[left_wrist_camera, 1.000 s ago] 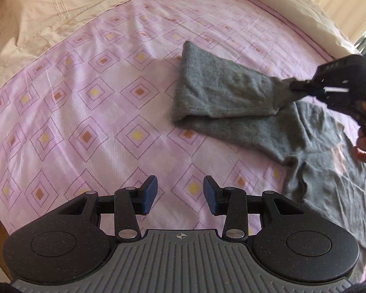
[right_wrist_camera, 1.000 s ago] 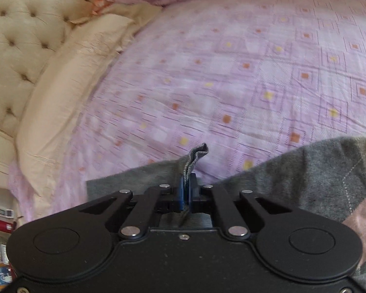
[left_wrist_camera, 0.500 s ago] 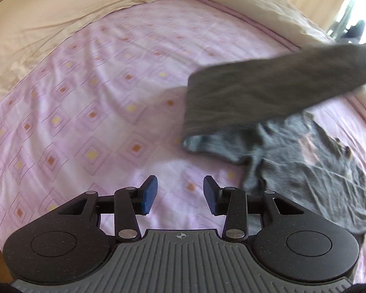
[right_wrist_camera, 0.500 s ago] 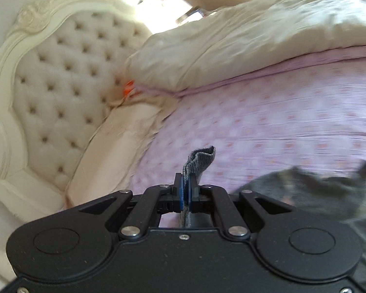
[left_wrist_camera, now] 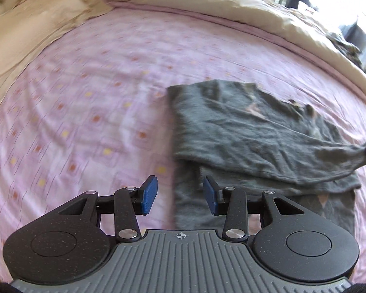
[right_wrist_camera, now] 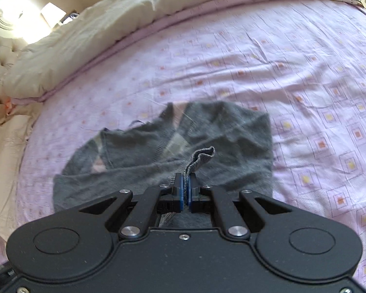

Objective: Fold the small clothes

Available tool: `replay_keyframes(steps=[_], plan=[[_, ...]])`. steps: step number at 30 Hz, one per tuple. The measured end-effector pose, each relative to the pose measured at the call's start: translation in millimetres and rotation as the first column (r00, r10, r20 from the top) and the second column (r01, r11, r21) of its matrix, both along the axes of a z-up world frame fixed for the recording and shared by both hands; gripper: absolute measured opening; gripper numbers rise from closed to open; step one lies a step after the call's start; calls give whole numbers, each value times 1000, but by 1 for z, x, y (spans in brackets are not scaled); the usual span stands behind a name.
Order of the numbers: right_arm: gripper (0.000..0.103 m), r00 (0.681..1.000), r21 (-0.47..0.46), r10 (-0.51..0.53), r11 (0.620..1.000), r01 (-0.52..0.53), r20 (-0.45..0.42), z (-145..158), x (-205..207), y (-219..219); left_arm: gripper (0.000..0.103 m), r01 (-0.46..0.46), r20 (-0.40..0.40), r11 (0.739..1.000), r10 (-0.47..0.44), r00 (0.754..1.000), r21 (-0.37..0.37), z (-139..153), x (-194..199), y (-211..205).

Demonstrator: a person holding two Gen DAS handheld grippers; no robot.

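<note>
Grey knit sweater (left_wrist_camera: 244,131) lying on the pink patterned bedspread (left_wrist_camera: 85,97), toward the middle of the bed, well apart from the cream duvet (left_wrist_camera: 207,7) bunched along the far edge. One sleeve is drawn across the body. Right gripper (right_wrist_camera: 185,190): pads clenched on the ribbed cuff (right_wrist_camera: 201,157), which stands up between them. Left gripper (left_wrist_camera: 180,195): jaws spread and empty, hovering over the garment's near hem. The knit looks soft, light and limp (it will sag and stretch if lifted by one point); cuffs, hem corners and shoulder seams seem the firmest places to pinch.
</note>
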State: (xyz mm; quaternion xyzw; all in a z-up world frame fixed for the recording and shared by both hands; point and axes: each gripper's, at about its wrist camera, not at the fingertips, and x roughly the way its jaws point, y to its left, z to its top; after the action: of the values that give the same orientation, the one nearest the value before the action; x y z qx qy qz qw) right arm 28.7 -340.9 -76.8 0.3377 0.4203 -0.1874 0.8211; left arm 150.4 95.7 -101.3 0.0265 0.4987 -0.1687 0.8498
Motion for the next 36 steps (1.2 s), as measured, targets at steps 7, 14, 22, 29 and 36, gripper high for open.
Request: replay_keyframes(steps=[7,14,22,29,36], plan=[[10,999,-44,22,999,-24,-50,-16,-18,1,40,131,27,991,-131,991,14,0,16,-46],[11,982,-98,63,992,-81,-176,-49,-16,-5,40,214,-2,975,-214,977,64,-22,40,-82],[15,972,-89,30,995,-52,-234,-69,-21,-3,41,224,-110,963,-208,972,152,-66,66,-76],[15,970,-85,-4,996,-17,-243,-73,-22,2,41,235,-82,968,-228,970,85,-54,69,-58],[16,967,-101,-38,995,14,-250,-73,-19,6,42,130,-23,985,-128,992,116,-50,106,-51]])
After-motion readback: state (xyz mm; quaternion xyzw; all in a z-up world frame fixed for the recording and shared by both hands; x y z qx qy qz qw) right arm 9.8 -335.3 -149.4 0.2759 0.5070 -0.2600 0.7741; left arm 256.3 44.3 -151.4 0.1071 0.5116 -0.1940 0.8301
